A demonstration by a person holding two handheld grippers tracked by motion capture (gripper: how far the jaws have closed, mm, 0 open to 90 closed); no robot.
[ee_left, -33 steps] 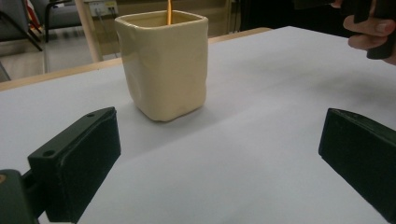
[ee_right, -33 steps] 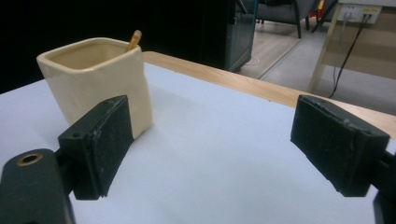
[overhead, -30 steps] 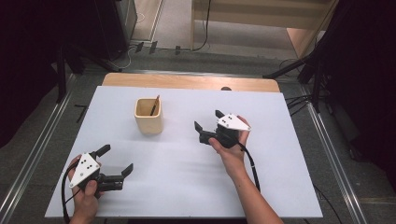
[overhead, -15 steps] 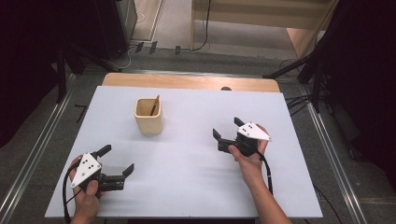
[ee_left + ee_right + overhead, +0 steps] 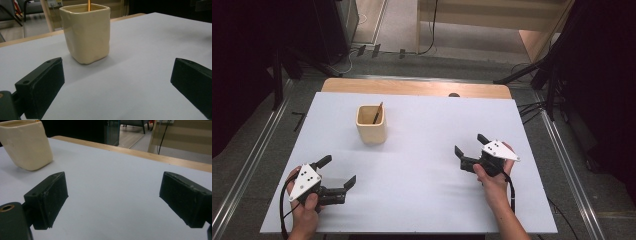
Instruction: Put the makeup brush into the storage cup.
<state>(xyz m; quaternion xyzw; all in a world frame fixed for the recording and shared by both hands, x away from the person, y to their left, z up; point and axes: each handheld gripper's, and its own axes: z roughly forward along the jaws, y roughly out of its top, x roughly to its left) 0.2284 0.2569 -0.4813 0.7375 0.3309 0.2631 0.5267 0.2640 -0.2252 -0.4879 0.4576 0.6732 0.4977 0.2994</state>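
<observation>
- High view: white table [image 5: 422, 200], cream square cup [image 5: 371, 125] standing upright left of centre, toward the far side.
- Thin dark stick [image 5: 377, 113] leans inside the cup, top poking over the rim; can't tell what it is.
- Left gripper [image 5: 337, 171] at near-left corner of the table, held in the person's left hand [image 5: 304, 210], jaws spread wide, nothing between them.
- Right gripper [image 5: 469, 145] right of centre, near side, held by the right hand [image 5: 492, 180], jaws wide apart, nothing held.
- Both grippers well apart from the cup and from each other; cup sits between them but farther back.
- Grey three-cornered plate on top of each gripper, cable trailing off toward the person.
- Left gripper view: cup [image 5: 86, 32] ahead, closer to the left jaw's side, upright on the white surface, orange-looking stick [image 5: 88, 3] rising from it at the top edge; bare table between the jaws.
- Right gripper view: cup [image 5: 26, 146] far off at upper left, outside the left jaw; only bare white surface between the jaws; wooden table edge [image 5: 140, 153] runs across behind.
- Neither gripper touches the cup.
</observation>
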